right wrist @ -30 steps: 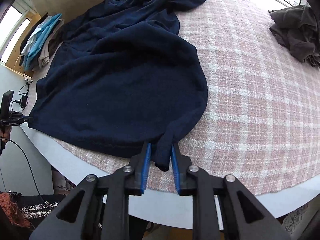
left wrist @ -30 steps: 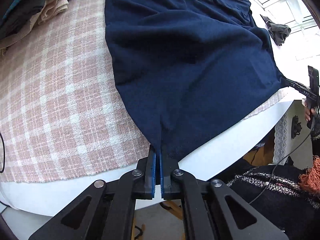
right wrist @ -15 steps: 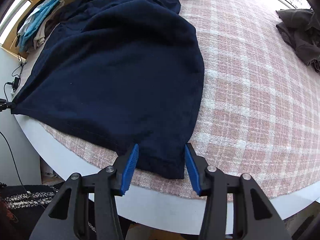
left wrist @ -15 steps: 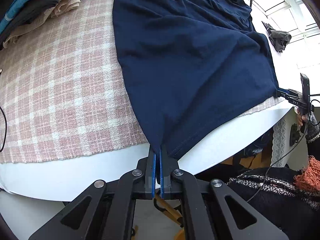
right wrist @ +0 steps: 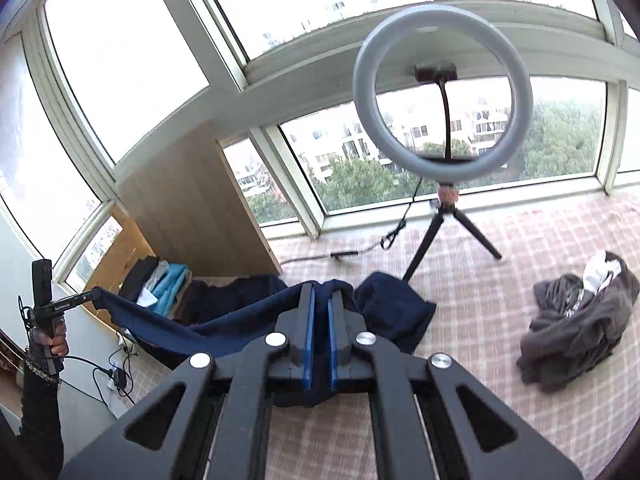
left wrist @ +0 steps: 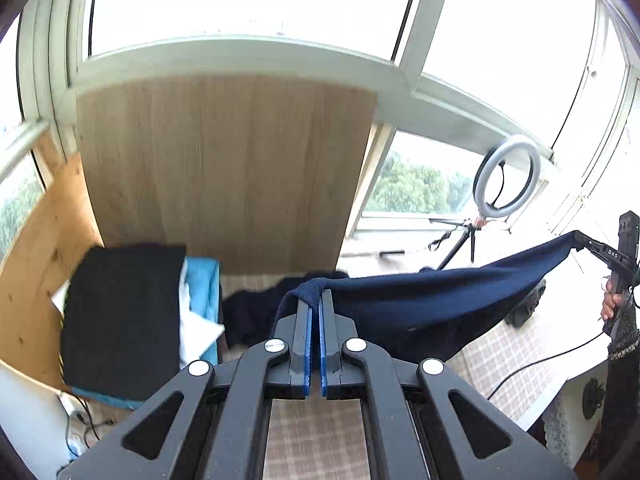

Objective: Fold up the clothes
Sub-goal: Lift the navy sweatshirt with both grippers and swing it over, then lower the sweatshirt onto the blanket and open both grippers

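Observation:
A dark navy garment (left wrist: 432, 300) hangs stretched in the air between my two grippers, above the pink plaid table cover (right wrist: 500, 288). My left gripper (left wrist: 315, 300) is shut on one corner of its hem. My right gripper (right wrist: 320, 300) is shut on the other corner, with navy cloth showing between the blue pads. In the left wrist view the right gripper (left wrist: 580, 242) appears at the far right, held by a hand. In the right wrist view the left gripper (right wrist: 96, 294) appears at the far left. The garment's far part (right wrist: 394, 312) still trails on the table.
A stack of folded clothes (left wrist: 132, 316) sits at the back left against a wooden panel (left wrist: 224, 168). A crumpled grey garment (right wrist: 580, 320) lies at the right. A ring light on a tripod (right wrist: 442, 92) stands at the table's far side by the windows.
Both grippers have lifted and tilted up, raising the navy hem off the table into the air. The right gripper, open half a second ago, has shut on the hem corner.

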`<state>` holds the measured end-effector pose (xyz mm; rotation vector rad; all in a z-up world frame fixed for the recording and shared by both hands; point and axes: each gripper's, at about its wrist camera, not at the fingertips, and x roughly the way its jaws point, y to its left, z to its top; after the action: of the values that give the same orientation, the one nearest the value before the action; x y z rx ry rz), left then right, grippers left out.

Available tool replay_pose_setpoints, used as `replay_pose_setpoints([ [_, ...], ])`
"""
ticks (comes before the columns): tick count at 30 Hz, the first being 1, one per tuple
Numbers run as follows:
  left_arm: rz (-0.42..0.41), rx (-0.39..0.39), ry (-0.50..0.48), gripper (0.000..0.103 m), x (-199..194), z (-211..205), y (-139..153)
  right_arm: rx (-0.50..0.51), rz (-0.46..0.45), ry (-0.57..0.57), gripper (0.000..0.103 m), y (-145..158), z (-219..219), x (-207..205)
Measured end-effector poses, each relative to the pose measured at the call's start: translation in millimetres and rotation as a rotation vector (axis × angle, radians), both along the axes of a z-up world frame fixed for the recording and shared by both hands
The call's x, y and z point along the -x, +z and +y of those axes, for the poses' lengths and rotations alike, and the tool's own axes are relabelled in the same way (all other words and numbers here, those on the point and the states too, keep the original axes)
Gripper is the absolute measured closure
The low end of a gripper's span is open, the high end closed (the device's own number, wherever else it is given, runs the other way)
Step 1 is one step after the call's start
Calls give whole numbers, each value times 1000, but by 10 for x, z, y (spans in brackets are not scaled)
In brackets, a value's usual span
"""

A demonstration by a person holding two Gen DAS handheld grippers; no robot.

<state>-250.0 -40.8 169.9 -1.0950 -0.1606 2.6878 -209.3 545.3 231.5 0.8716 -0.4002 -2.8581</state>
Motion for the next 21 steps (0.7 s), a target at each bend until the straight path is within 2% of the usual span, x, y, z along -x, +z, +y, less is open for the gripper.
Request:
replay_pose_setpoints([
  [1,71,8,12,101,-2,-41,431,-34,41,-7,98,331,-35,-57],
  [4,128,52,-8,101,-297,-15,771,-131,136,-20,98,1213,-148,-299],
  [6,166,81,-22,101,-495,3,994,-205,157,-14,98,1436,-218,-539],
  [8,203,111,-36,101,-693,20,1217,-229,148,-7,98,1416,-224,-761],
  [9,187,114,-42,101,-783,33,1130,-239,143,-4,98,1395,-224,-871],
  [12,124,133,-61,101,-1084,118,730,-273,90,8,98,1038,-206,-1226],
  [14,71,148,-86,101,-1318,234,369,-267,34,20,98,648,-147,-1479],
  [18,-48,135,-107,101,-1786,346,-413,-182,-122,39,98,-332,-33,-1912],
  [21,-192,96,-108,101,-2140,372,-1132,-86,-262,46,98,-1179,24,-2250],
])
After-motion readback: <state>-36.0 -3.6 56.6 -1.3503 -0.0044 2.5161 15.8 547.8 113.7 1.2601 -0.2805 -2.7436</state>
